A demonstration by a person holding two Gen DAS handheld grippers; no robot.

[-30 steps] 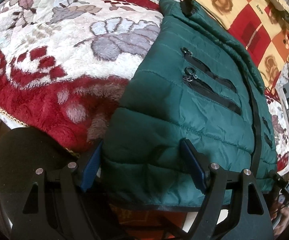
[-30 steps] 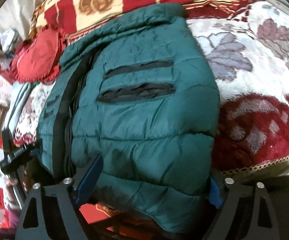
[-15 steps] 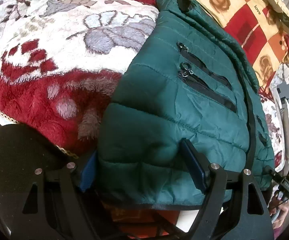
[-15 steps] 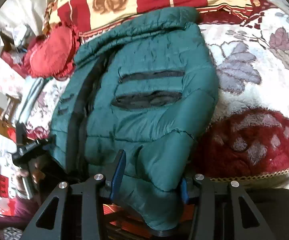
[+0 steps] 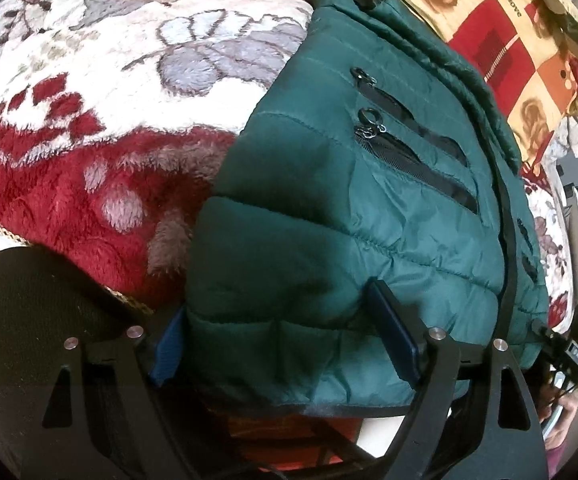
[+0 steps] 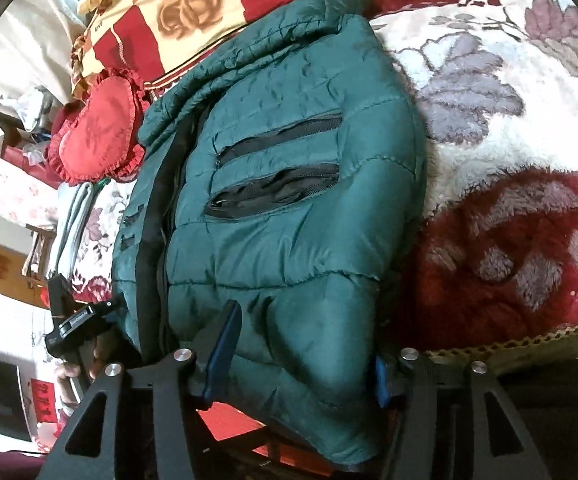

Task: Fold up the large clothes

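Two grippers meet the near hem of a green puffer jacket [image 5: 329, 248], which lies on a floral plush blanket [image 5: 89, 120] with its hem hanging over the bed edge. The left gripper [image 5: 285, 344] stands wide; its jaws have just been opening a little, with the padded hem bulging between the blue pads [image 5: 393, 332]. The right gripper [image 6: 301, 356] is about half open; its jaws closed in and have just been opening again, and both pads press on the hem corner. Beyond the jacket lie a checkered quilt [image 6: 193, 12] and a red heart cushion [image 6: 97, 128].
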